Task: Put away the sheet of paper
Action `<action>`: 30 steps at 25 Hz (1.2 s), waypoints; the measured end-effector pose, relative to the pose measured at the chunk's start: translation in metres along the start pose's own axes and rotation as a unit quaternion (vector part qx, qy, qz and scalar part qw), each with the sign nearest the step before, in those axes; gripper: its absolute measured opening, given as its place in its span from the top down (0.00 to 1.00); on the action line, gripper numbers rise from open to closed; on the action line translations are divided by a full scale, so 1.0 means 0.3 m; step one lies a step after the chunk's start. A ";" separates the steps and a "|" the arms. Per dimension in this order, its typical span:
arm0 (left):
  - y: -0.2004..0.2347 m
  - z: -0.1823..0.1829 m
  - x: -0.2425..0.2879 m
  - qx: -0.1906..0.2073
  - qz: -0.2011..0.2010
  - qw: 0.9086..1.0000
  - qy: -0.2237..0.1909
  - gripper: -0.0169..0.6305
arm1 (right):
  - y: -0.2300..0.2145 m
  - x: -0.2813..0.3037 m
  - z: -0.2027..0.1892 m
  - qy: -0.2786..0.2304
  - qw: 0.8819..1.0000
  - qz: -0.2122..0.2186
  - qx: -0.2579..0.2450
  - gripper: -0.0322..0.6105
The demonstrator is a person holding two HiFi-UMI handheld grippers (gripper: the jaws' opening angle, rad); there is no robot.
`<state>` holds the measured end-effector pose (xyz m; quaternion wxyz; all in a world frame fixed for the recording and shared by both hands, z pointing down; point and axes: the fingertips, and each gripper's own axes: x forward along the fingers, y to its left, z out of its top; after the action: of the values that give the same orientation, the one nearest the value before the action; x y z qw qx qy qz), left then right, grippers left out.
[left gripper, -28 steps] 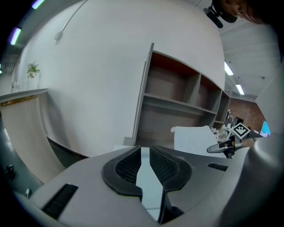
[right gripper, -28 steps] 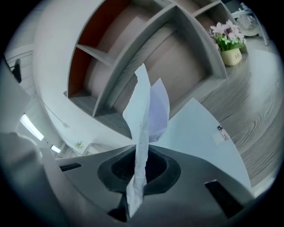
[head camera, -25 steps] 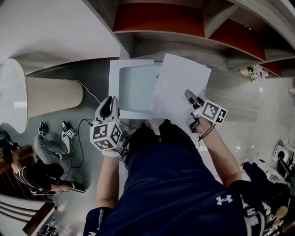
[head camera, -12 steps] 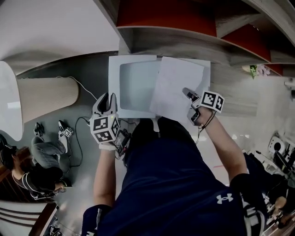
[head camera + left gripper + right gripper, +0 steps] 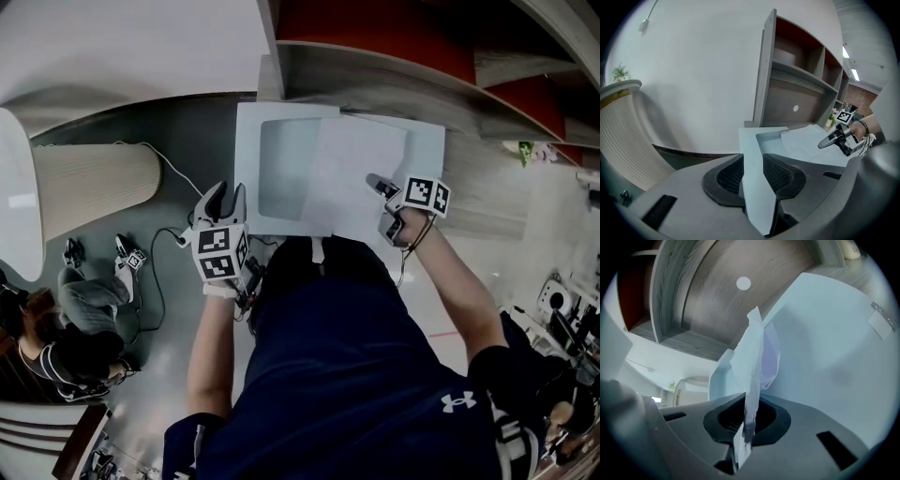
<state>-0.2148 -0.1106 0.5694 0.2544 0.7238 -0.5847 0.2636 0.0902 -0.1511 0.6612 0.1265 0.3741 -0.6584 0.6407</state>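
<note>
The white sheet of paper [image 5: 361, 178] lies across the right half of a pale blue tray [image 5: 281, 141] in front of the shelf unit. My right gripper [image 5: 384, 204] is shut on the sheet's near right edge. In the right gripper view the paper [image 5: 752, 357] runs edge-on between the jaws of the right gripper [image 5: 746, 420]. My left gripper [image 5: 228, 194] is at the tray's near left corner. In the left gripper view the tray's rim [image 5: 750, 145] passes between the jaws of the left gripper [image 5: 753, 174], which have just been opening and do not press on it.
A wooden shelf unit [image 5: 394, 66] with red back panels rises right behind the tray. A ribbed beige cylinder [image 5: 94, 187] stands at the left. A person [image 5: 66, 328] sits on the floor at the lower left, with cables [image 5: 169, 253] nearby. A small plant [image 5: 525, 150] is at the right.
Both grippers have come down toward the tray. The sheet, tilted up before, now lies nearly flat on the tray. The left gripper's jaws stand wider.
</note>
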 end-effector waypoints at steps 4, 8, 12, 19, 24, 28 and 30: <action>0.018 -0.037 0.014 0.002 -0.007 1.000 0.013 0.76 | 0.034 0.052 -0.013 0.008 1.000 0.005 -0.008 0.92; 0.026 -0.073 0.022 0.007 -0.018 0.999 0.029 0.75 | 0.071 0.105 -0.026 0.017 0.999 0.006 -0.037 0.92; 0.029 -0.095 0.036 0.013 -0.029 0.999 0.039 0.74 | 0.097 0.152 -0.034 0.022 0.998 0.009 -0.056 0.92; 0.043 -0.129 0.053 0.013 -0.040 0.998 0.052 0.74 | 0.161 0.235 -0.054 0.033 0.997 0.024 -0.070 0.92; 0.027 -0.143 0.059 0.008 -0.054 0.997 0.057 0.74 | 0.200 0.282 -0.076 0.038 0.996 0.033 -0.073 0.92; 0.013 -0.144 0.059 0.014 -0.070 0.996 0.060 0.74 | 0.238 0.330 -0.099 0.041 0.996 0.042 -0.072 0.92; 0.006 -0.148 0.062 0.019 -0.077 0.995 0.064 0.74 | 0.250 0.352 -0.111 0.045 0.995 0.045 -0.074 0.92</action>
<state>-0.2170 -0.0941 0.6146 0.2970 0.7530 -0.5049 0.2998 -0.0420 -0.1624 0.6782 0.1545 0.3039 -0.7139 0.6116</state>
